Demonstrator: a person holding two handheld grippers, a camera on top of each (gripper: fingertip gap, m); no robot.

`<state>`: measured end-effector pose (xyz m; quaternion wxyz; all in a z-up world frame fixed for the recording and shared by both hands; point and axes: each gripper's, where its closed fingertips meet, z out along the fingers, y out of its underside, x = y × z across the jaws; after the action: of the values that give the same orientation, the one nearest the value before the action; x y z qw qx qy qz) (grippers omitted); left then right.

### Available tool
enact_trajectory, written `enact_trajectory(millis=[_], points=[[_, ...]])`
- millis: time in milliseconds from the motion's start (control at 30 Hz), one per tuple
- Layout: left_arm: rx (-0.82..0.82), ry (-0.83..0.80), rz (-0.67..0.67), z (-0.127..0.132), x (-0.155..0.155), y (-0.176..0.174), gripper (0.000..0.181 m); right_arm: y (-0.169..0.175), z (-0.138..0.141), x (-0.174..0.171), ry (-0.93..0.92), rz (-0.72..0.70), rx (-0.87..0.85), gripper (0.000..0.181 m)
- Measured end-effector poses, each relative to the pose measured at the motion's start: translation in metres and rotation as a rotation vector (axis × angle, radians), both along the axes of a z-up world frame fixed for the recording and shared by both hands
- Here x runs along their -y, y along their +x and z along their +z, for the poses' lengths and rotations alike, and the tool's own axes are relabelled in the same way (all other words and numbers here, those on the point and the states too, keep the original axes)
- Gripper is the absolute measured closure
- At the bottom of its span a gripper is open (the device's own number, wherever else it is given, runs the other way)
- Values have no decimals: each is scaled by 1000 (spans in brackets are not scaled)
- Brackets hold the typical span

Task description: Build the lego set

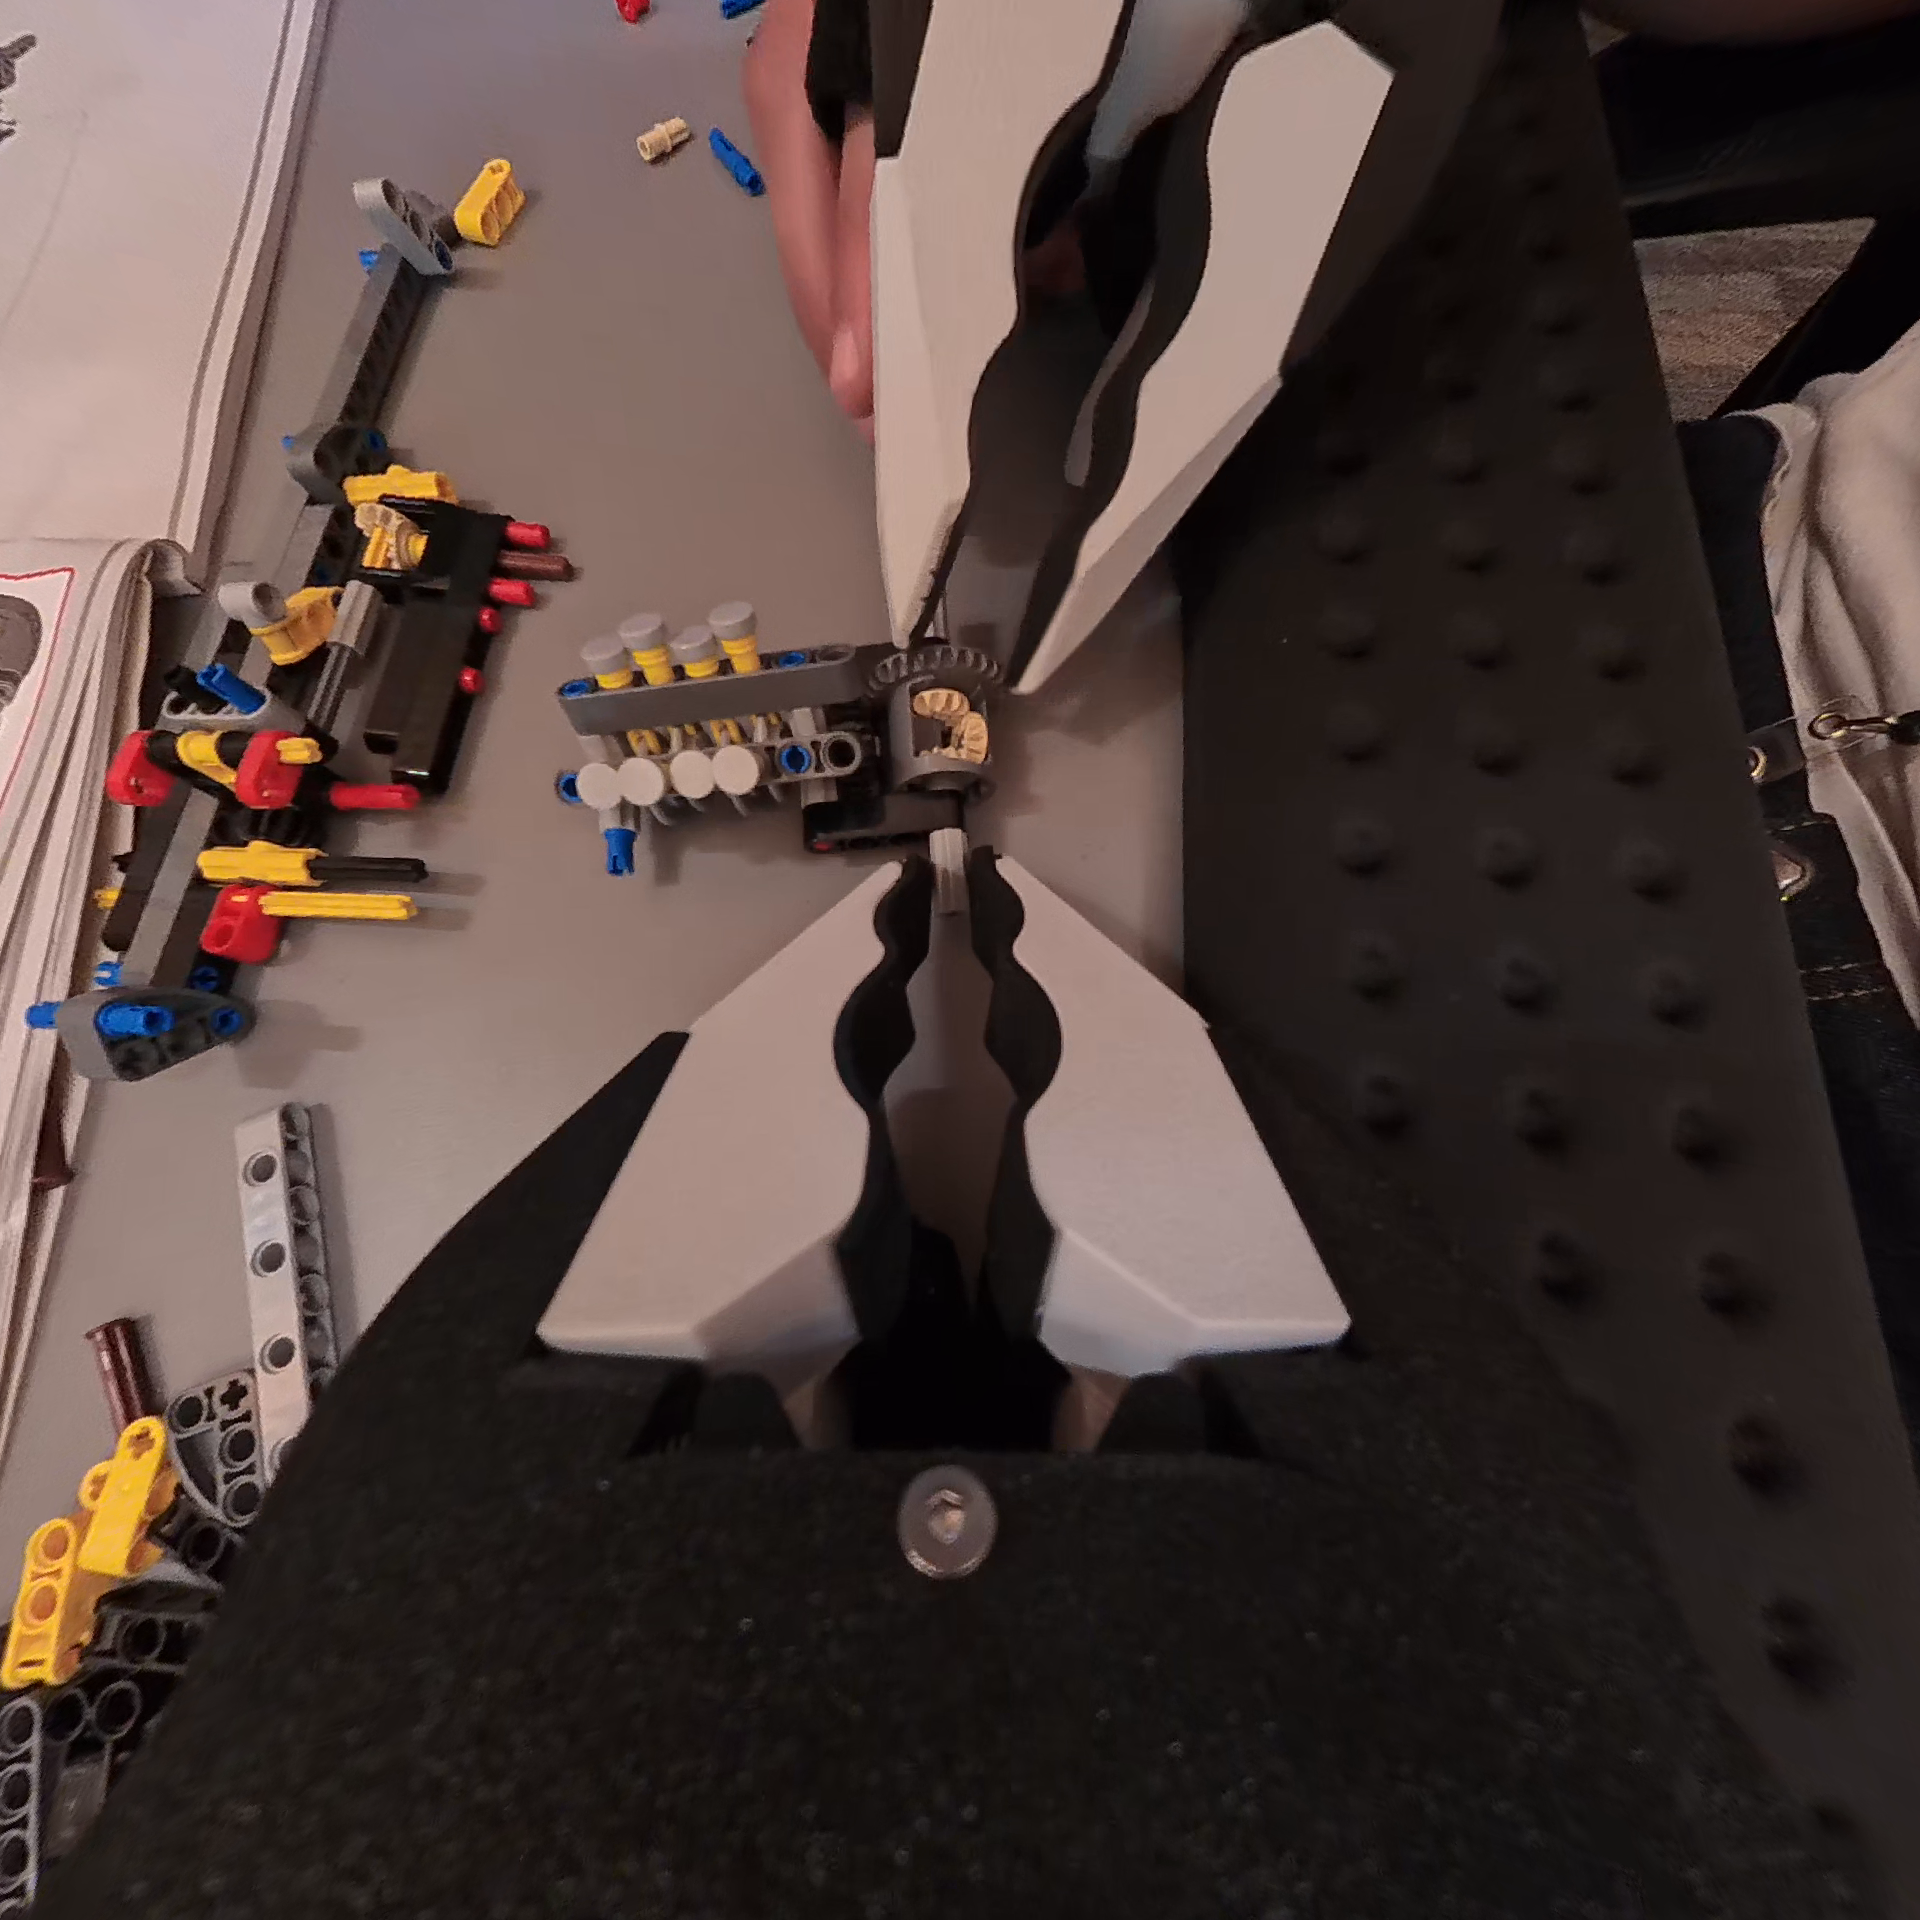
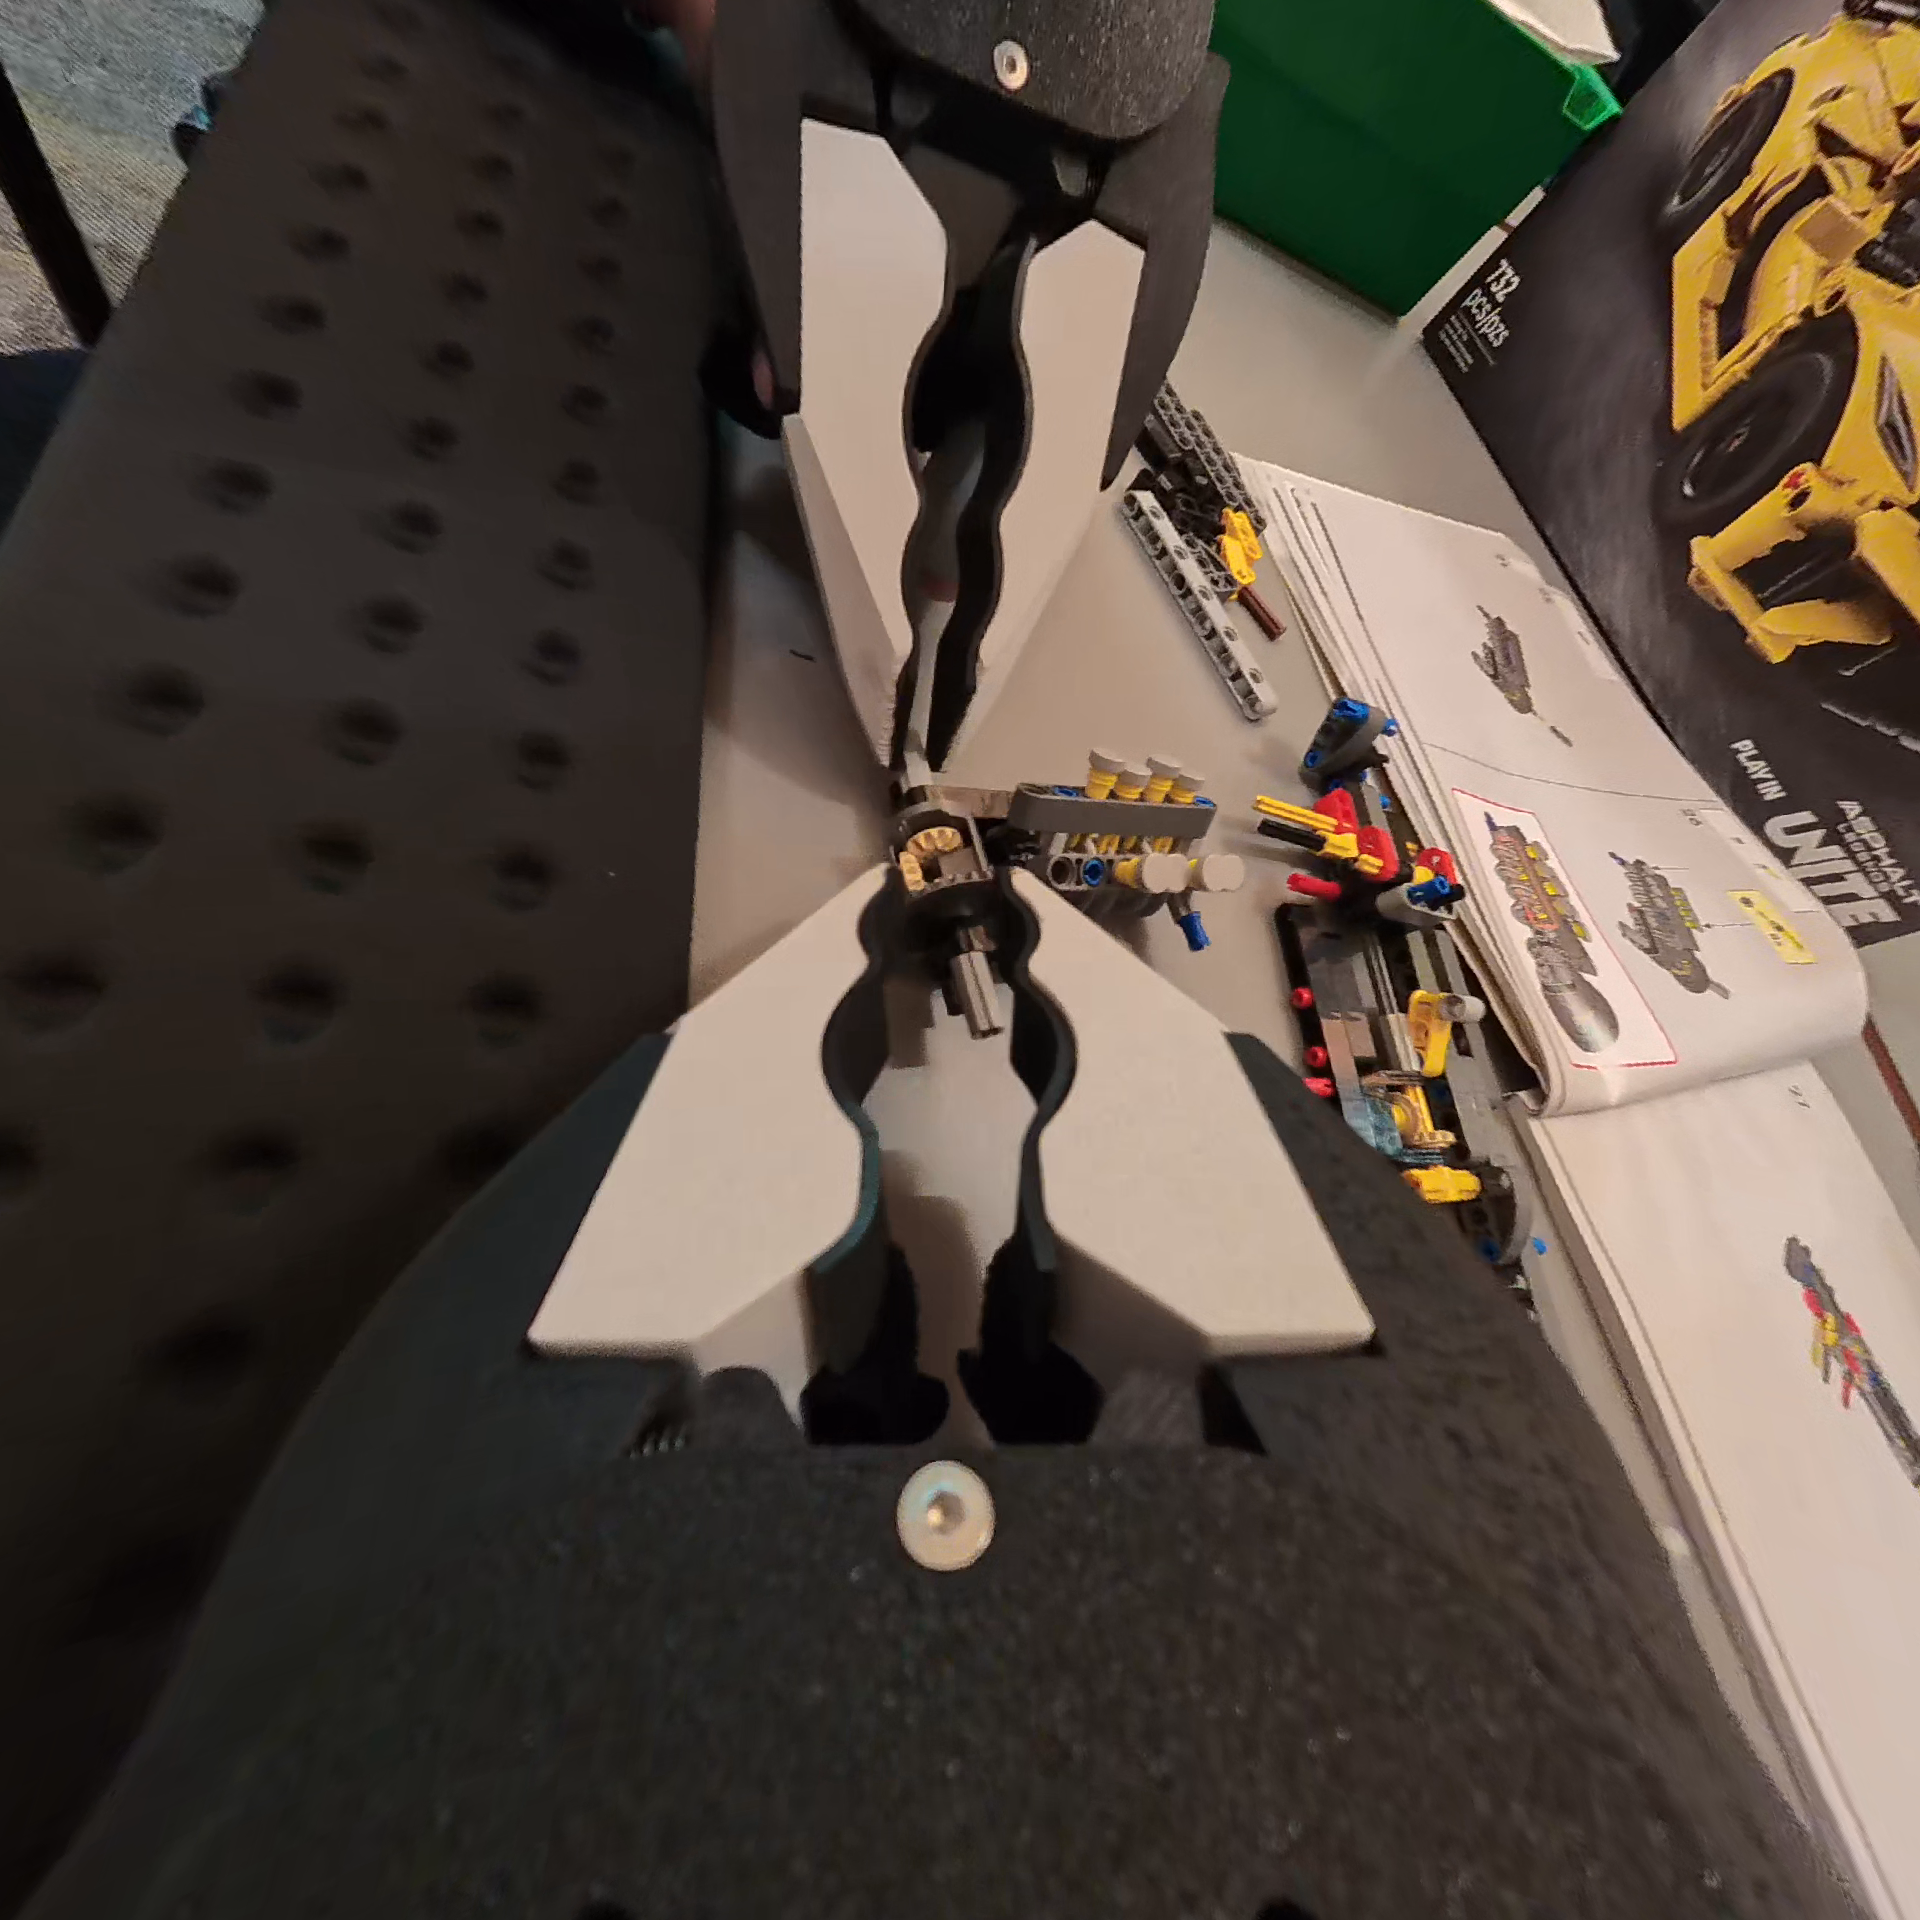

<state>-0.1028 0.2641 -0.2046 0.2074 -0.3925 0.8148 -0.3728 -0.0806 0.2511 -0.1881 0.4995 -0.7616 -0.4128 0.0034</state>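
Two grippers meet at the engine block (image 1: 727, 727) on the counter (image 1: 644, 416): left gripper (image 1: 948, 868) jaws pinching its grey axle (image 1: 948, 873), right gripper (image 2: 951, 914) jaws closed around the differential (image 1: 935, 717). Judged early: chassis section (image 1: 343, 623) and loose beams (image 1: 281, 1247) remain unjoined.

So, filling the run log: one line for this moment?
left tongs: shut on grey axle | right tongs: around differential | engine block: tabletop

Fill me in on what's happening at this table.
A person with two hand-held grippers is building a lego set. The left gripper pinches a short grey axle sticking out of the small engine assembly, while the right gripper closes around the gear housing from the opposite side. Other sub-builds, loose pieces and the open instruction booklet lie on the table.
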Motion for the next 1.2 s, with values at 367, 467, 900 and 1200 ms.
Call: enact_trajectory(millis=[367,467,900,1200], points=[[-23,-33,40,0,0,11,147,-3,-8,8,-36,52,20,173],[-16,-4,49,-2,-1,14,150,-1,-7,7,-37,33,30,170],[-90,-348,222,20,-21,23,150,-4,24,-12,251,-55,215,163],[-80,-663,240,48,-28,24,181,0,17,-23,316,-102,430,162]])
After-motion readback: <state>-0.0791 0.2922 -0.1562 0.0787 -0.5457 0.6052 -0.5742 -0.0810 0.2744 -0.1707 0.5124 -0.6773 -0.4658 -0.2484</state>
